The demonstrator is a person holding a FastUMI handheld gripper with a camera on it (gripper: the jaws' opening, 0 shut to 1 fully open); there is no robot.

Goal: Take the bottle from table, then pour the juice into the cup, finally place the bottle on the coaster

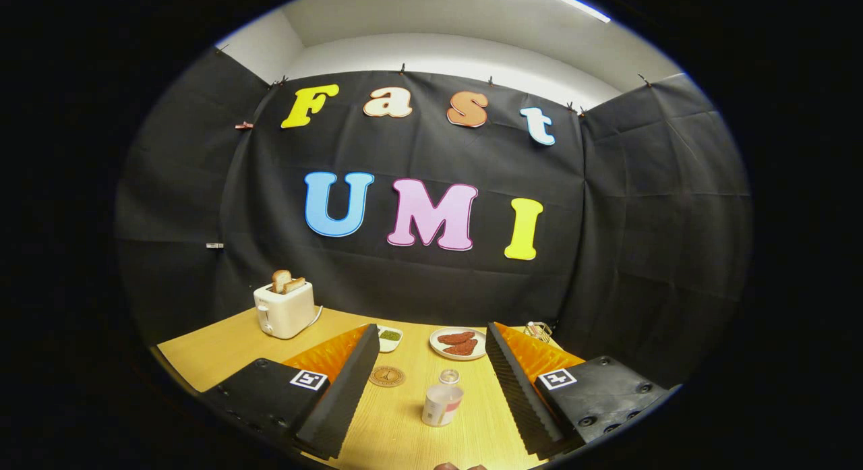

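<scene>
A small clear bottle (443,402) with a white label and a clear cap stands upright on the wooden table (222,355). It sits between my two fingers, closer to the right one and touching neither. My gripper (431,330) is open, its jaws spread wide. A round brown coaster (386,376) lies flat on the table, just left of the bottle and close to the inner side of the left finger (347,382). A small glass-like object (538,331) shows beyond the right fingertip; I cannot tell whether it is the cup.
A white toaster (284,309) with two slices of toast stands at the back left. Beyond the fingertips are a small white dish (390,337) of something green and a white plate (460,344) with brown meat pieces. Black cloth walls close off the table's far sides.
</scene>
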